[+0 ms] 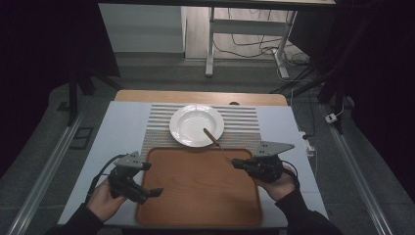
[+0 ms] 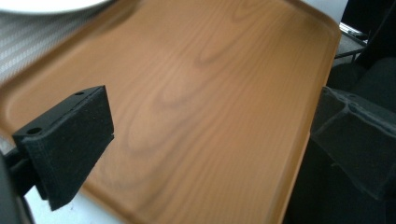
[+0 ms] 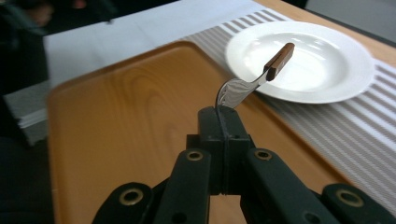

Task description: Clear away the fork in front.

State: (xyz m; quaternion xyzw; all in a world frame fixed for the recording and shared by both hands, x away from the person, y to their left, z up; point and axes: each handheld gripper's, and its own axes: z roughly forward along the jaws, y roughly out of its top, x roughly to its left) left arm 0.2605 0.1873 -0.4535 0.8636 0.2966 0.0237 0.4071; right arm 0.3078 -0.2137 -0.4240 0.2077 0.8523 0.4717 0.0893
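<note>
A white deep plate (image 1: 188, 122) (image 3: 327, 70) sits on a grey striped placemat (image 1: 244, 122) (image 3: 345, 130). In front of it lies a wooden tray (image 1: 195, 191) (image 2: 210, 60) (image 3: 130, 116). My right gripper (image 1: 236, 163) (image 3: 220, 116) hovers over the tray's far right corner, shut on the metal end of a utensil (image 1: 215, 139) (image 3: 252, 84). The utensil's brown wooden handle slants up over the plate's near rim. My left gripper (image 1: 152, 179) (image 2: 210, 135) hangs open over the tray's left front, with nothing between its fingers.
A white sheet (image 1: 117, 132) covers the table under the mat and tray, and a strip of wooden tabletop (image 1: 195, 96) shows at the far edge. Beyond stand desk legs (image 1: 210, 49) and floor cables (image 1: 254, 49). The plate's left edge (image 2: 46, 5) peeks into the left gripper view.
</note>
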